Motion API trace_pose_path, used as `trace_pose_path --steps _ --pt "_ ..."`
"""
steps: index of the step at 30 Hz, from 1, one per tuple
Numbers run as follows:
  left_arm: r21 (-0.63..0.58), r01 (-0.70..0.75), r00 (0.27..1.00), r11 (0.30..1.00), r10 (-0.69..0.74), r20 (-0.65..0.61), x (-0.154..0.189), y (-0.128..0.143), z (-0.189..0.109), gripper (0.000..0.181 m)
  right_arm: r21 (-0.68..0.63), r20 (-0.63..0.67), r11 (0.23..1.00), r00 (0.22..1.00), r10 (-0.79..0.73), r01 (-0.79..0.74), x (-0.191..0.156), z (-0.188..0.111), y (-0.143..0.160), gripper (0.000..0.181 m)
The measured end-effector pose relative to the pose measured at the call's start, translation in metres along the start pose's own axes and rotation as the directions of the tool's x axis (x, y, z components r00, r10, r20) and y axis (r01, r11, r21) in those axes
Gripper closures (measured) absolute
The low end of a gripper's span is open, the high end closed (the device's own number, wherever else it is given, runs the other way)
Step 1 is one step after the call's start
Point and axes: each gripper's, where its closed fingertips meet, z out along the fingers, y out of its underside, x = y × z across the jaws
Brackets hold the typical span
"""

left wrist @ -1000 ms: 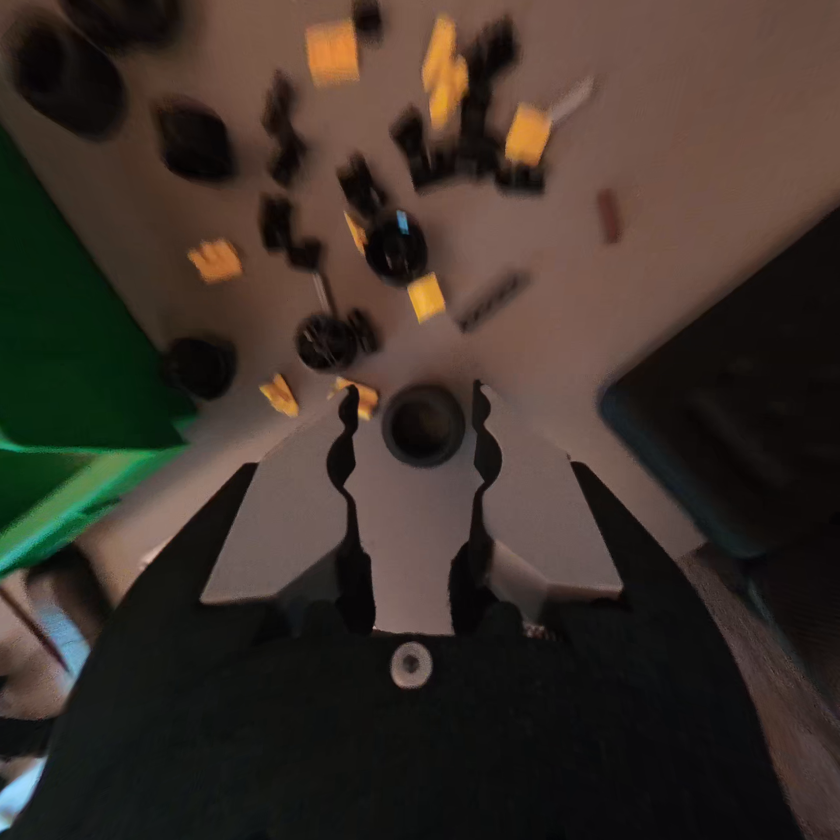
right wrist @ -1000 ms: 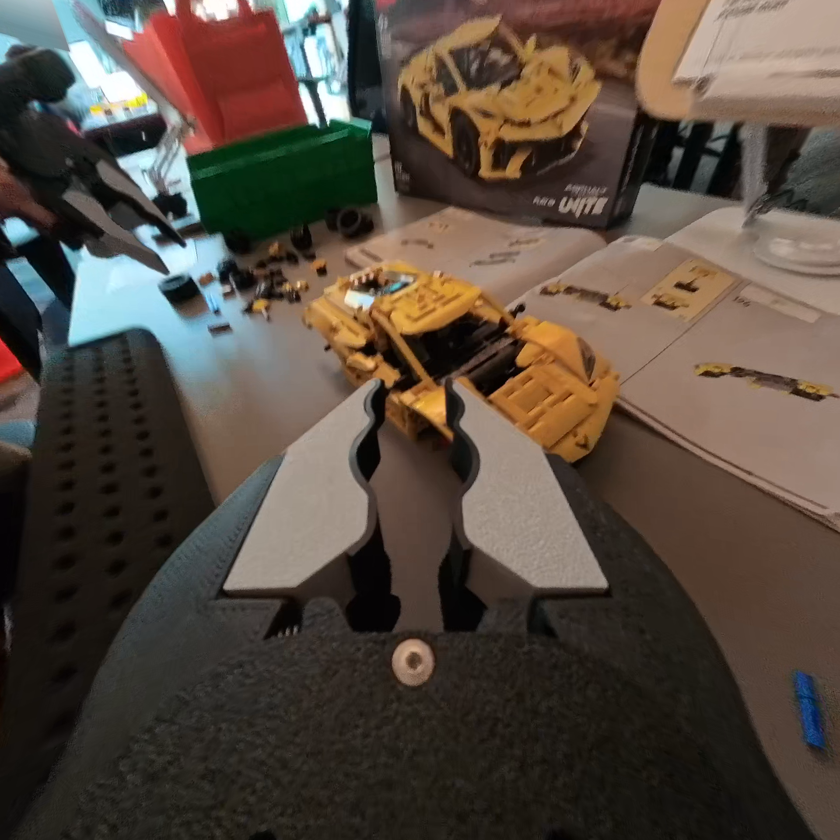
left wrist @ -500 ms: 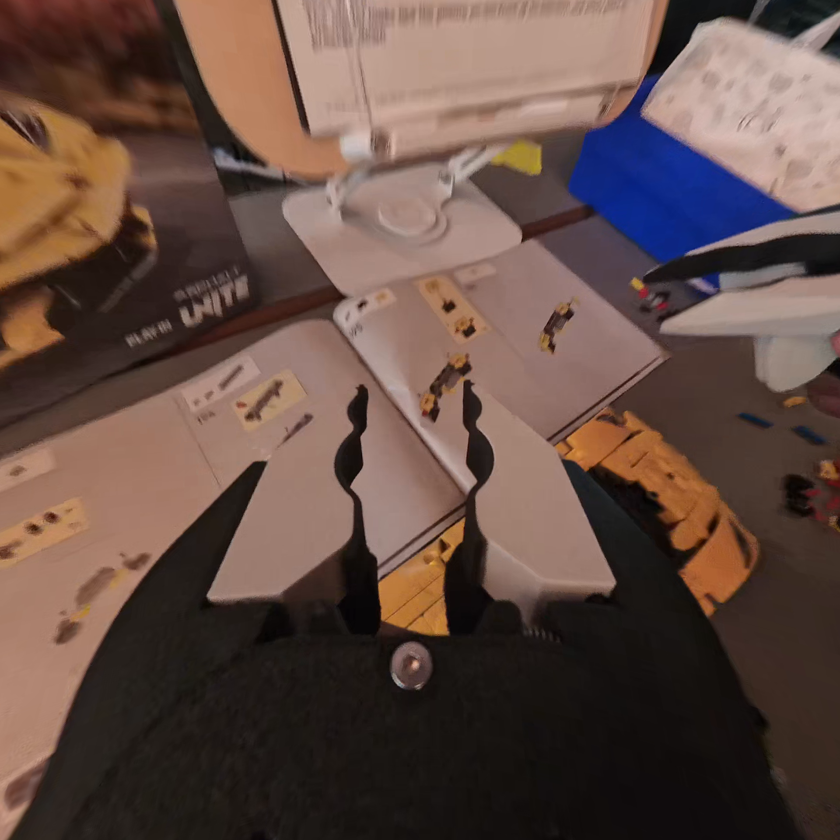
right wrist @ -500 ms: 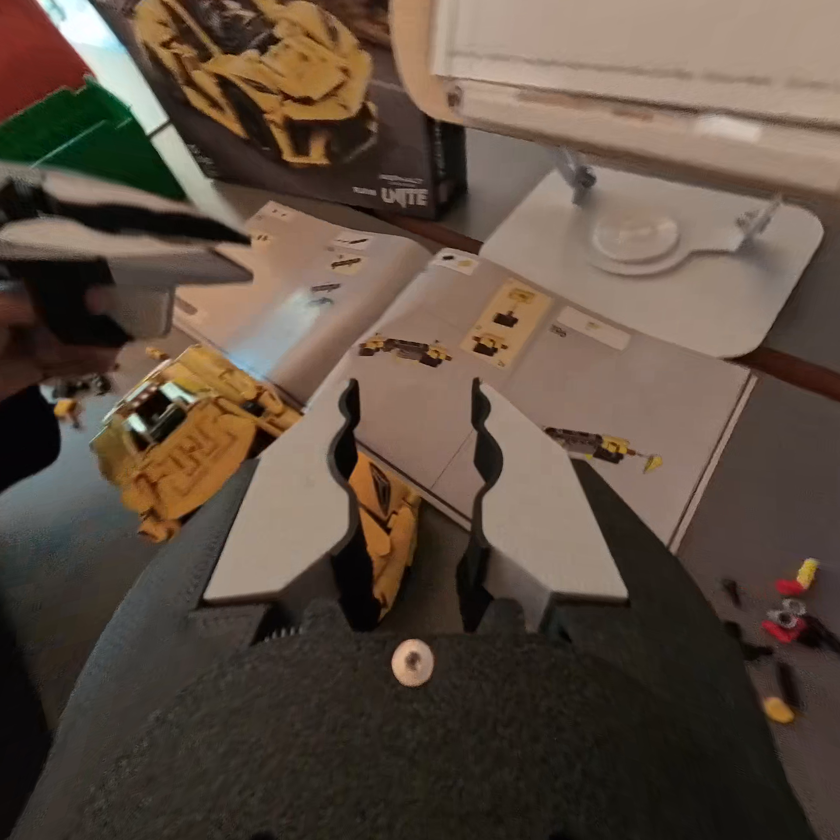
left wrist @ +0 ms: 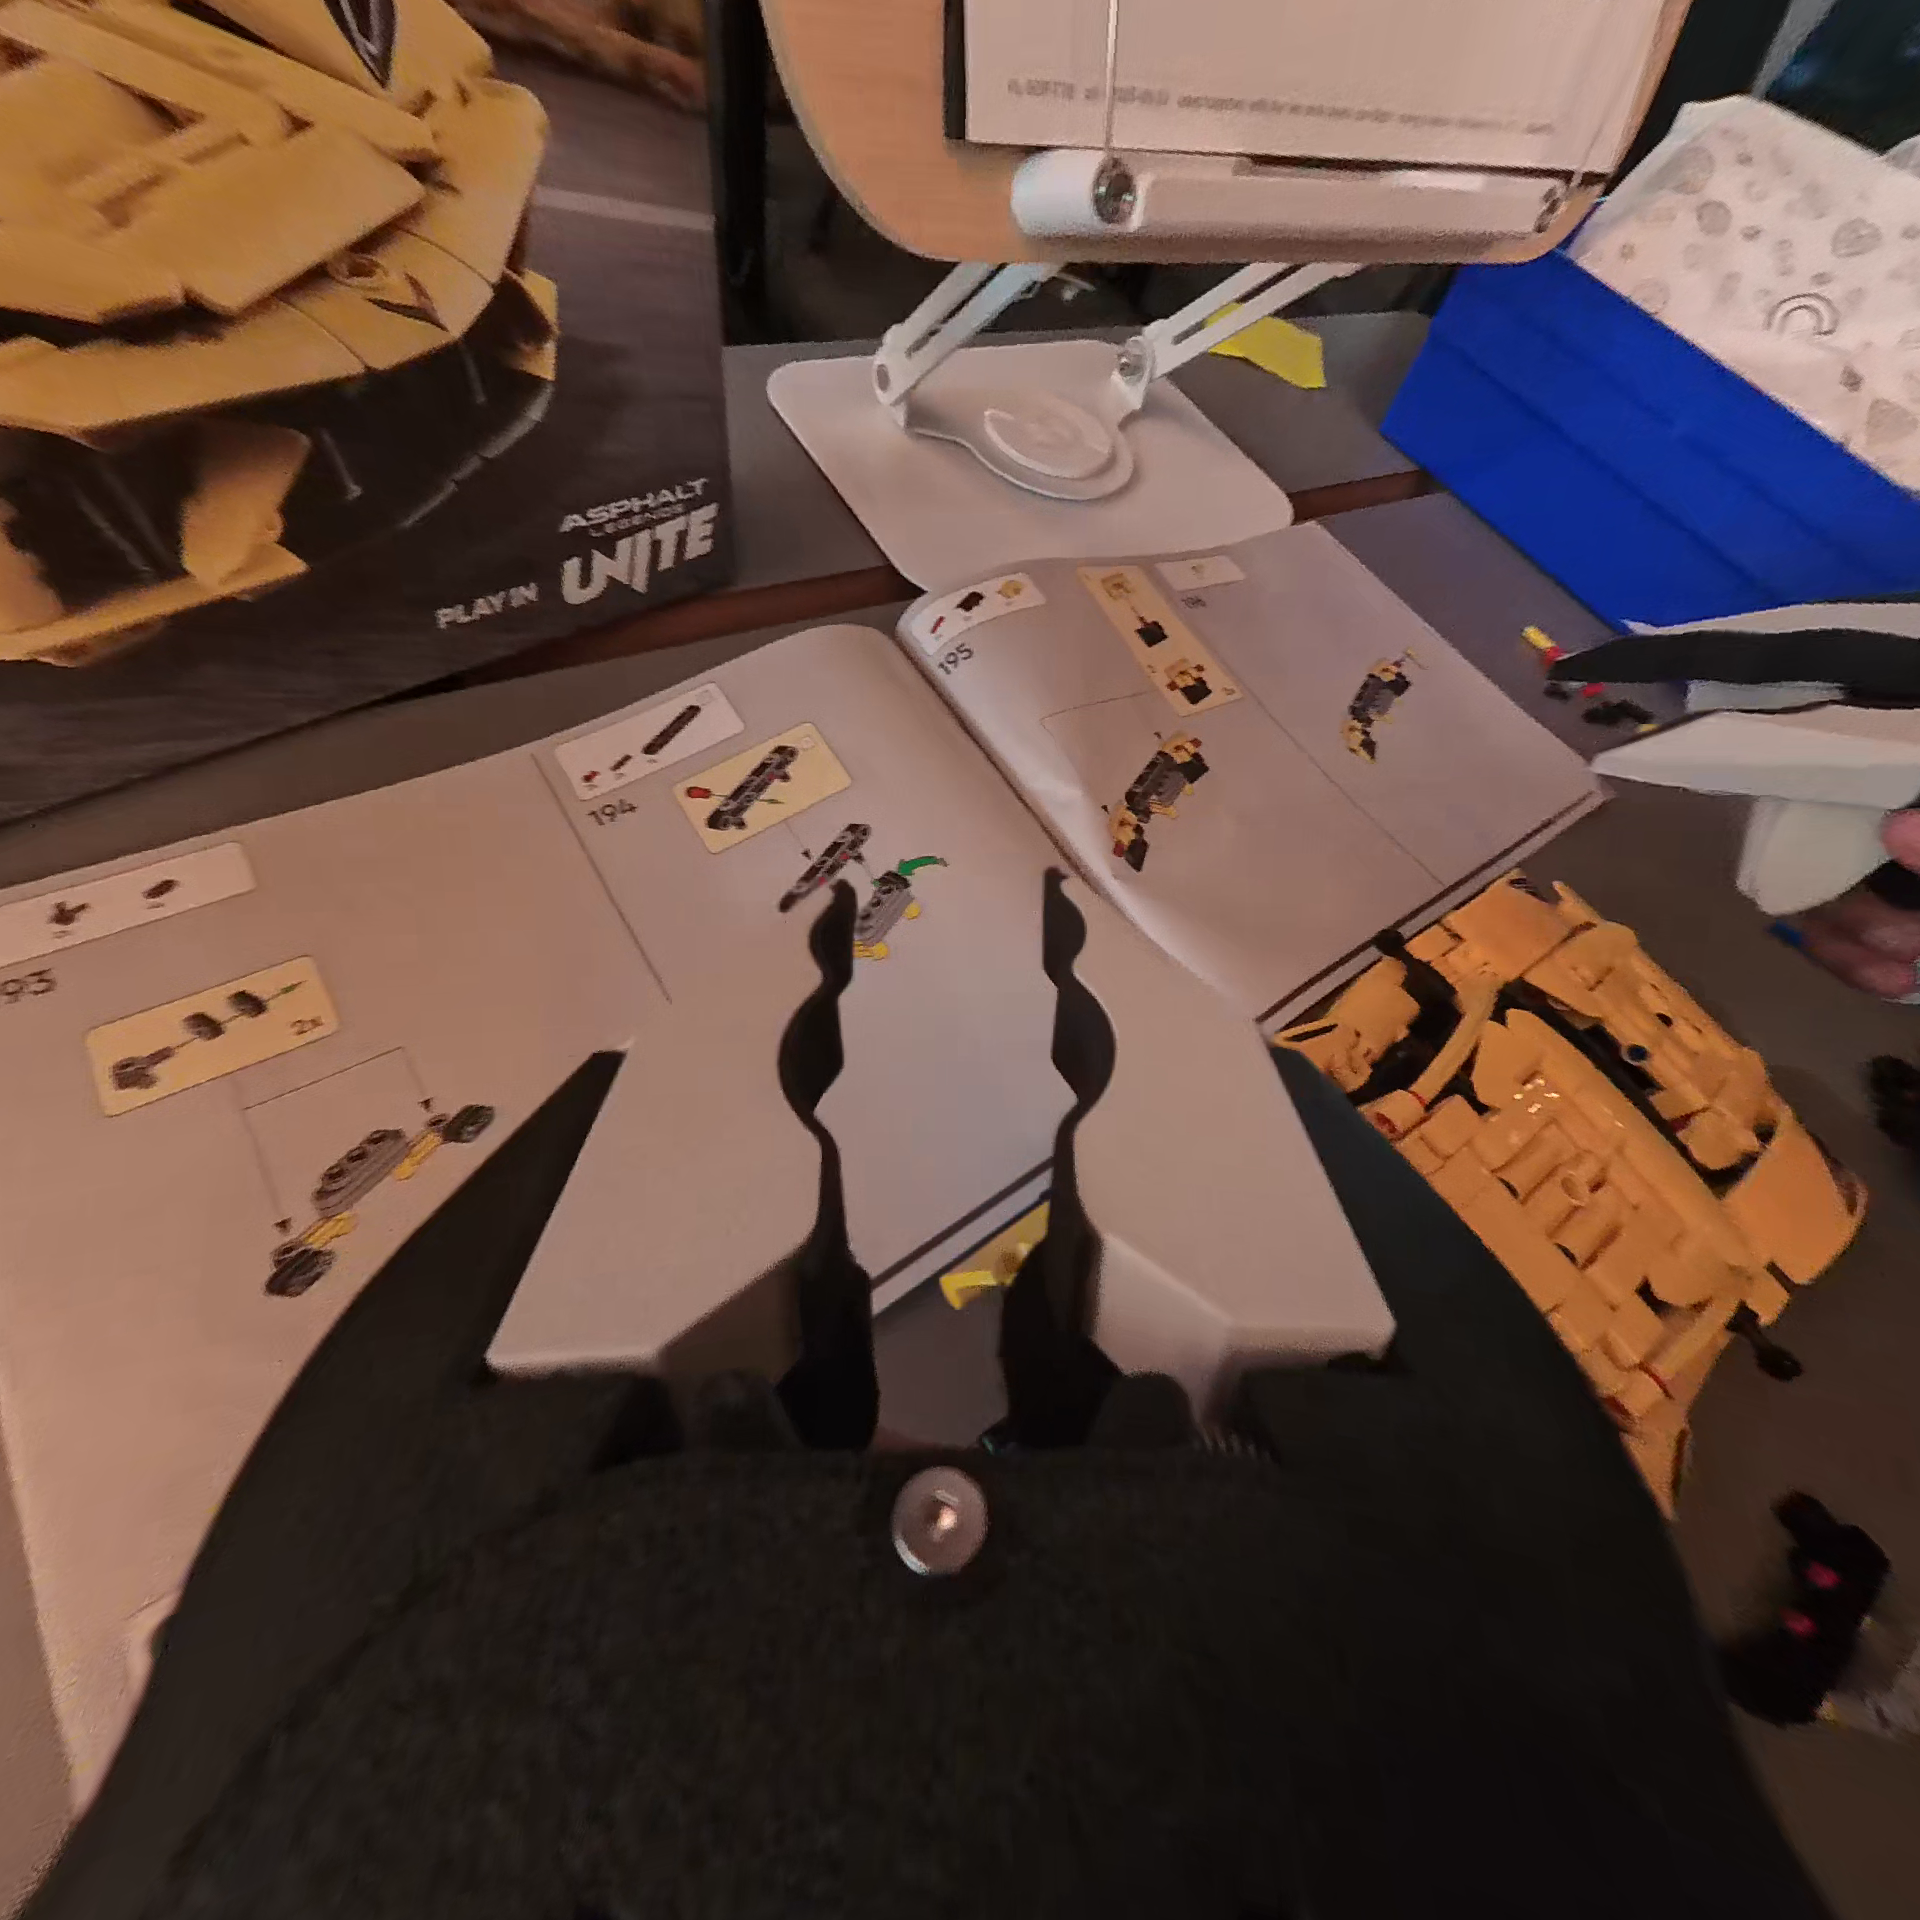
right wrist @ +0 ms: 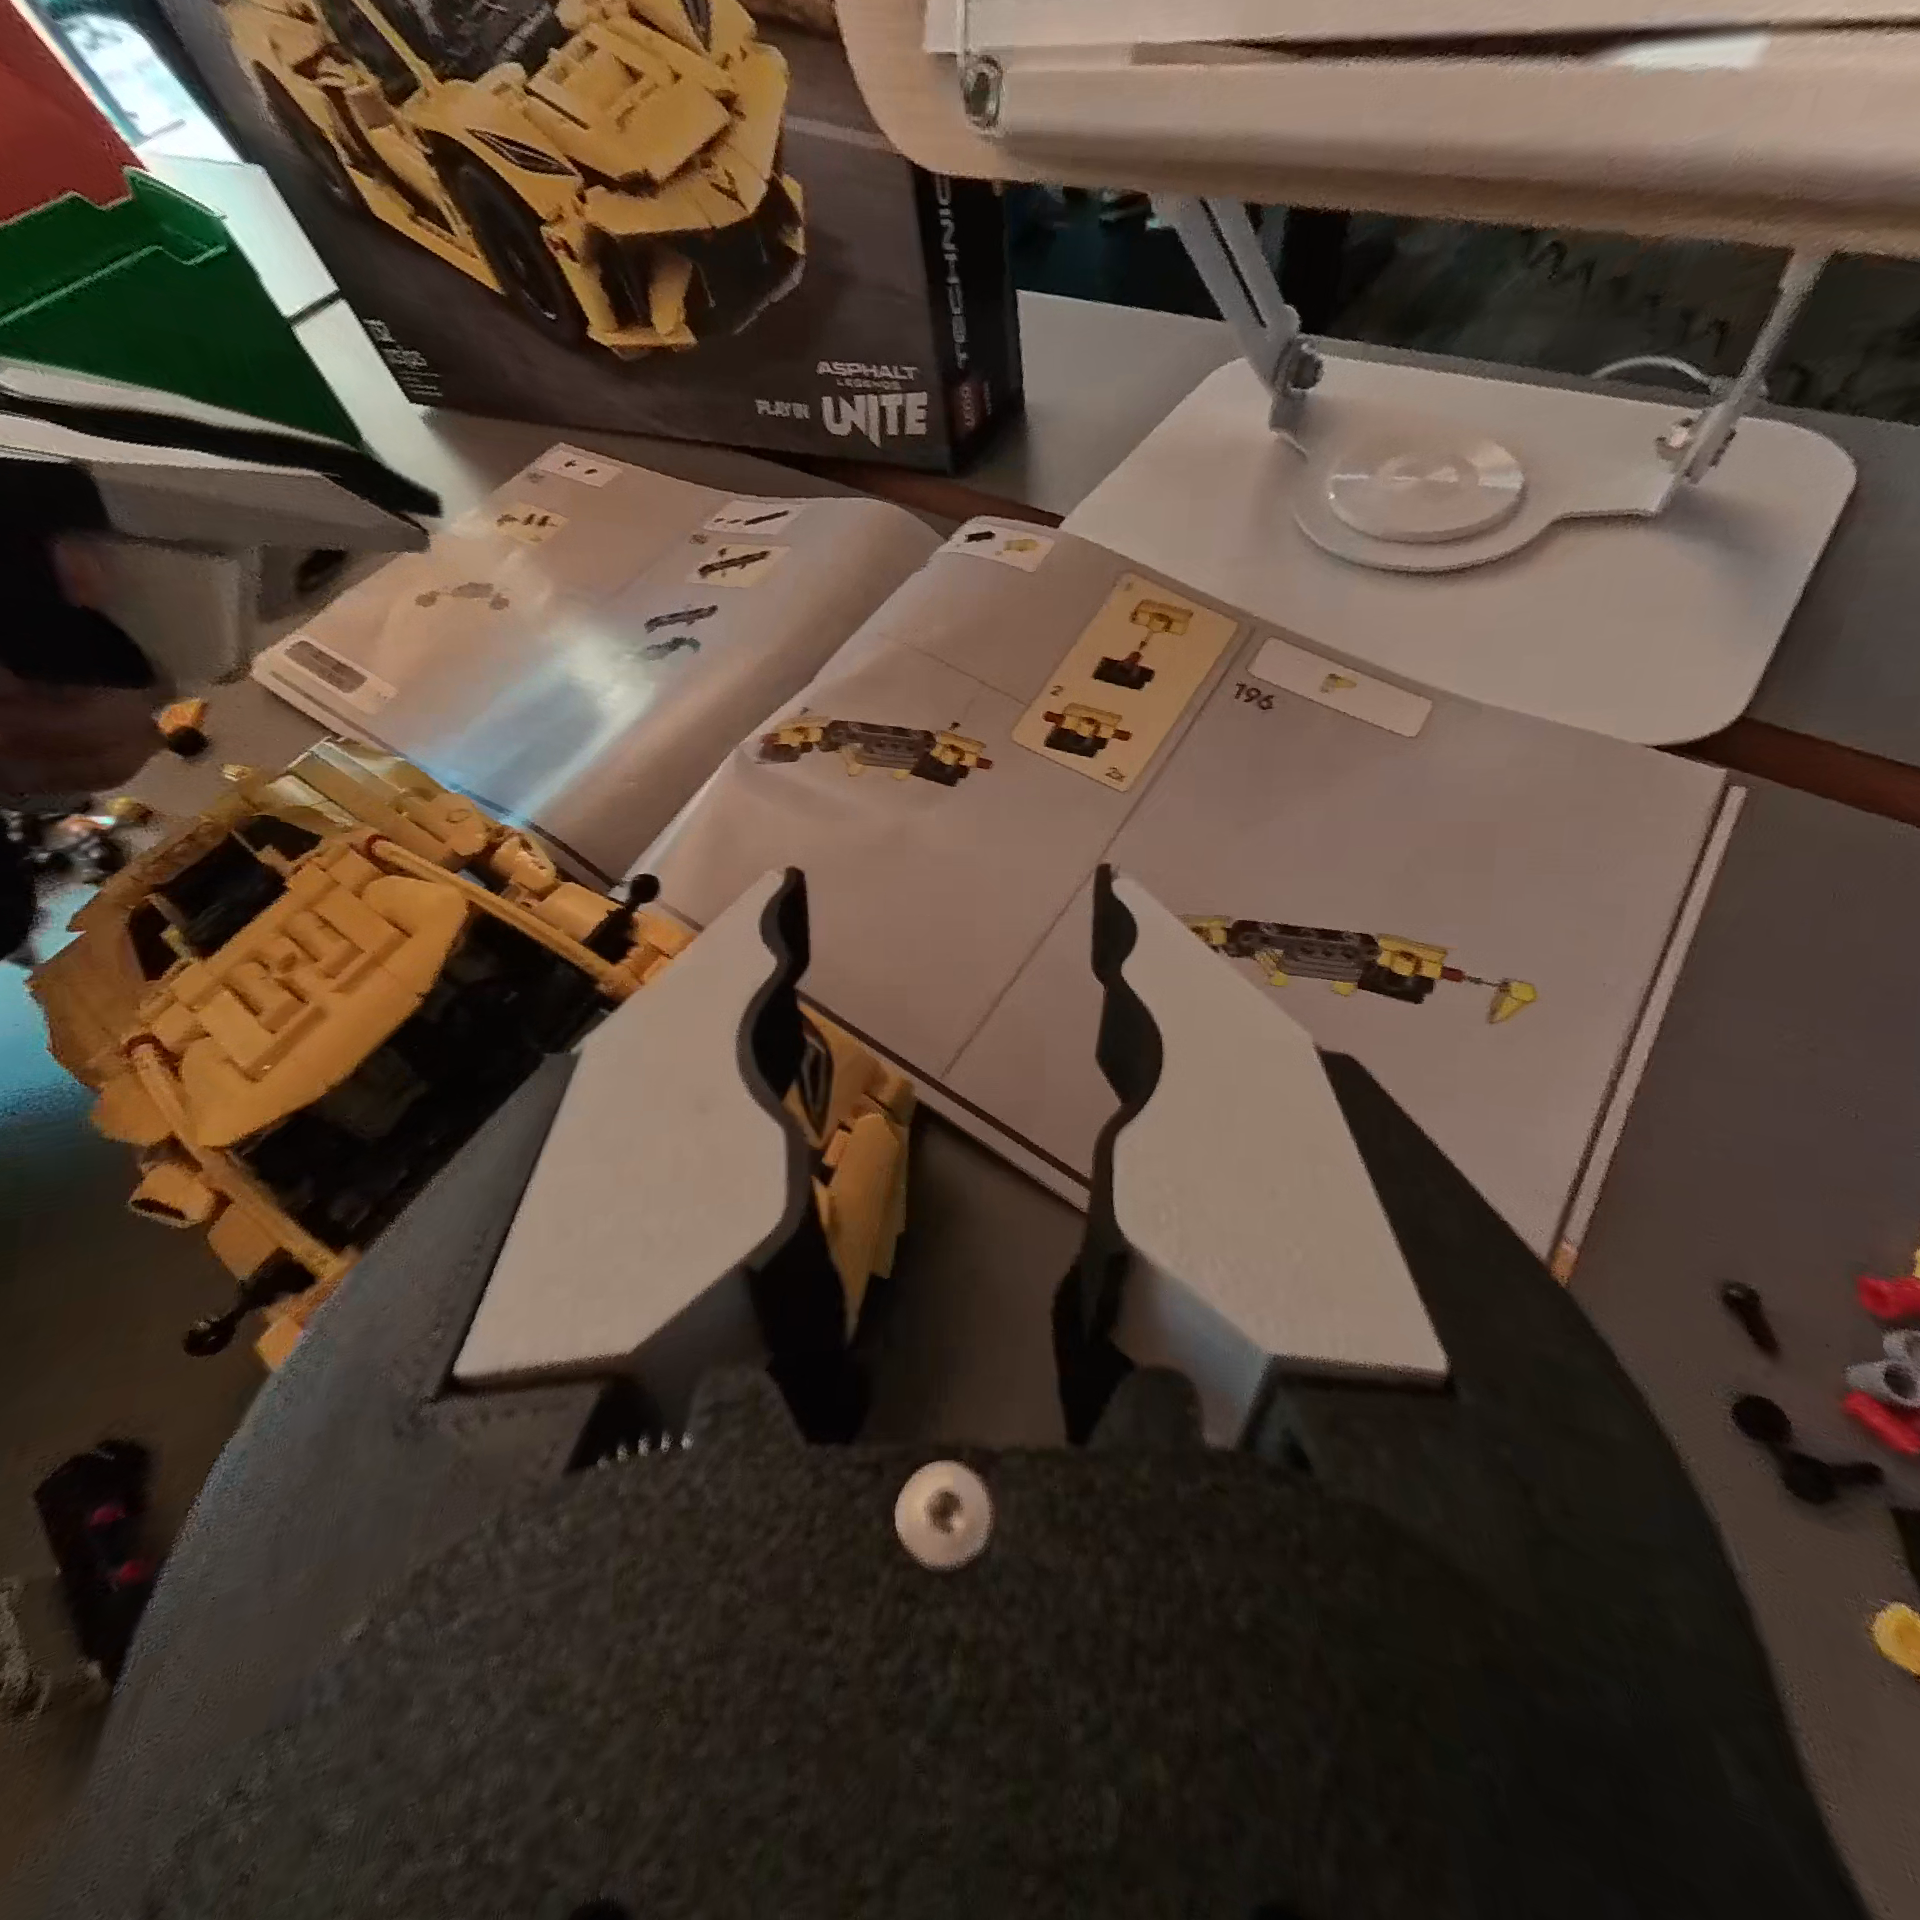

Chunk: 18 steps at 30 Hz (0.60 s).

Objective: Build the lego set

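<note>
Both claws have drifted a little nearer the open instruction booklet (left wrist: 436, 935) since half a second ago. On the grey desk (right wrist: 1787, 1018) stand one dark set box (right wrist: 644, 312) far left and one white stand (right wrist: 1558, 540) far right. One yellow lego car (right wrist: 301, 997) lies just left of the booklet, touching its near edge. The left claw (left wrist: 945, 904) and the right claw (right wrist: 945, 894) each hang released, empty, over the pages. A few loose pieces (right wrist: 1886, 1382) lie near right.
</note>
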Motion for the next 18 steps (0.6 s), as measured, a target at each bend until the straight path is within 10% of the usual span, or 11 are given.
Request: trace_pose_path --steps 18 --pt "-0.008 -0.035 0.997 0.999 0.035 -0.073 0.015 0.008 0.003 0.152 -0.051 -0.07 0.999 0.997 -0.012 0.008 0.011 0.001 0.008 0.126"
